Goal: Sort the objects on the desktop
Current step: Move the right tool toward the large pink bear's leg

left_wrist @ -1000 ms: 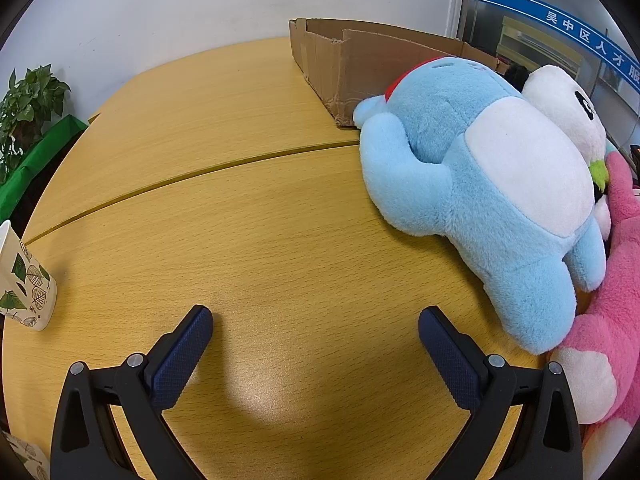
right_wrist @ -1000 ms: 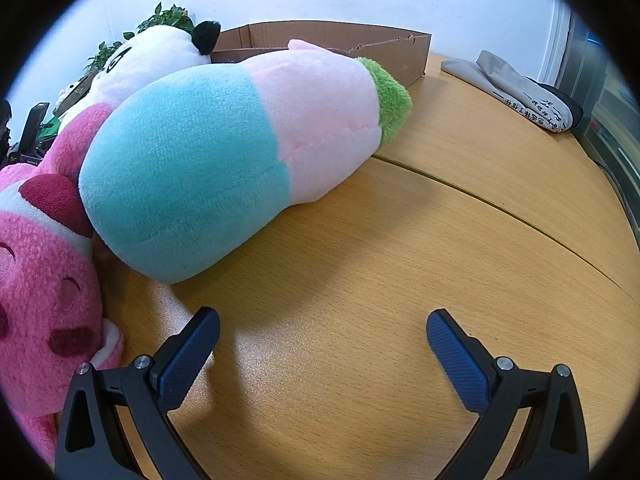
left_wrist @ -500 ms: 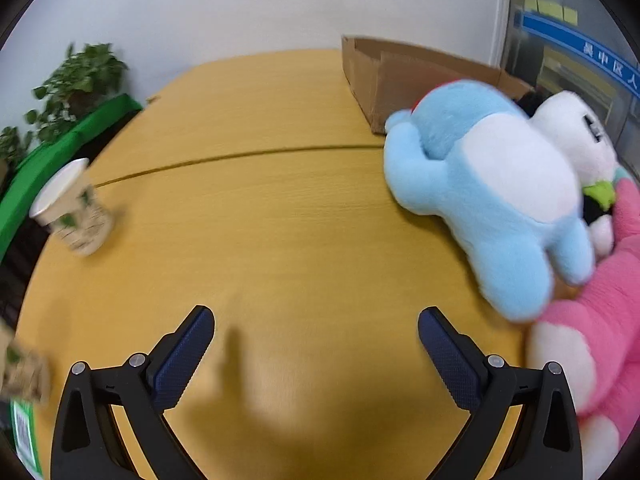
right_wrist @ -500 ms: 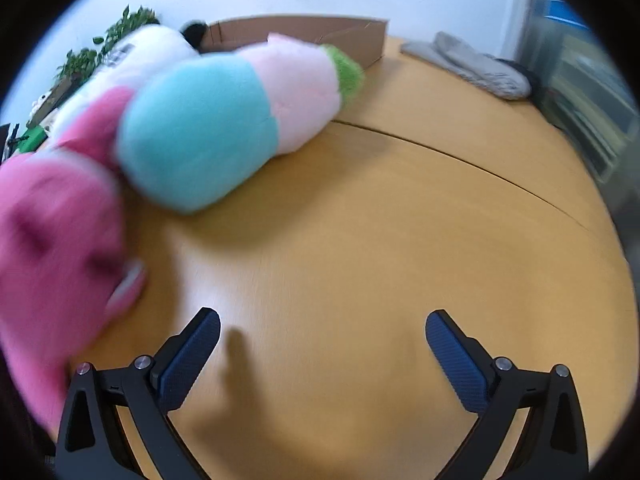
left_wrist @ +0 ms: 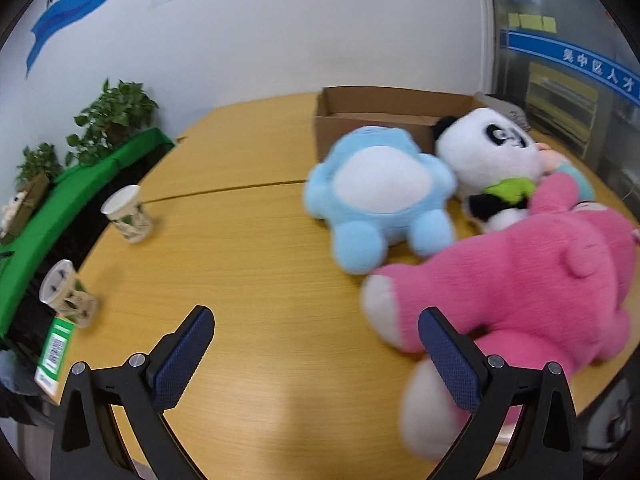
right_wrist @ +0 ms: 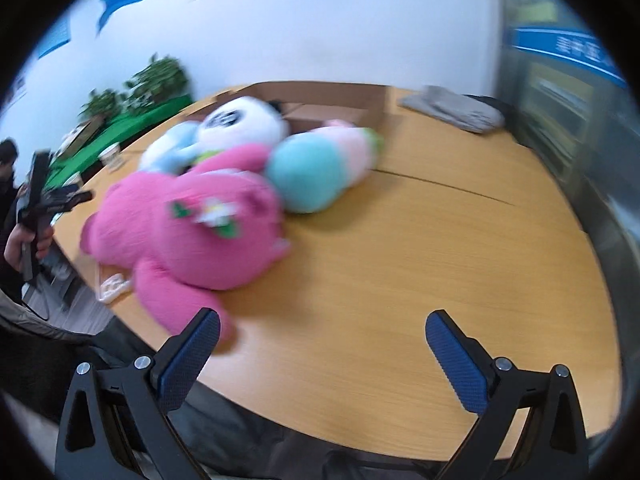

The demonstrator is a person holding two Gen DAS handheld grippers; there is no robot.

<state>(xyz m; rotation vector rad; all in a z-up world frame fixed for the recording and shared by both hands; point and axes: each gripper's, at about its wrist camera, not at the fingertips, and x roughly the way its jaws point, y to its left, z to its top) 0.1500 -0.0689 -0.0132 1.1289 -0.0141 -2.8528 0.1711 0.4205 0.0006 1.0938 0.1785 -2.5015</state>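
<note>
Both grippers hang above the near edge of the wooden table (left_wrist: 248, 264), and each has its jaws spread wide with nothing between them: the left gripper (left_wrist: 316, 354) and the right gripper (right_wrist: 322, 354) are both released. The toys lie in a heap on the table in front of the cardboard box (left_wrist: 384, 110), which stands at the far side near the wall. A blue plush (left_wrist: 380, 192) lies just in front of the box, touching a panda plush (left_wrist: 492, 156) beside it. A pink plush (left_wrist: 540, 280) sprawls nearer than both, its leg close to the left gripper's right finger. In the right wrist view a teal and pink plush (right_wrist: 320, 168) rests against the pink one, also in front of the box. Two paper cups (left_wrist: 128, 216) stand well apart from the box, toward the table's left edge, with potted plants (left_wrist: 112, 120) beyond them
</note>
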